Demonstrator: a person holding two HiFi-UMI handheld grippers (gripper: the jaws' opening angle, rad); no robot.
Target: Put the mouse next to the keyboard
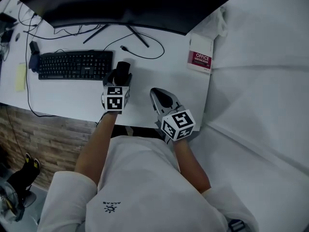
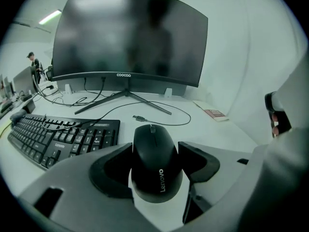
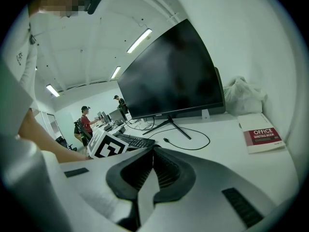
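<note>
A black Lenovo mouse (image 2: 155,161) sits between the jaws of my left gripper (image 2: 155,167), which is shut on its sides. In the head view the mouse (image 1: 122,70) and left gripper (image 1: 121,75) are just right of the black keyboard (image 1: 75,65), near its right end. From the left gripper view the keyboard (image 2: 58,137) lies to the left of the mouse. My right gripper (image 1: 161,96) hovers over the white desk further right, its jaws shut with nothing between them (image 3: 153,152).
A large curved monitor (image 1: 130,4) stands at the back on a splayed stand. A loose cable with a USB plug (image 1: 124,48) lies behind the mouse. A red and white office book (image 1: 200,57) is at the right, near the desk's right edge (image 1: 208,88).
</note>
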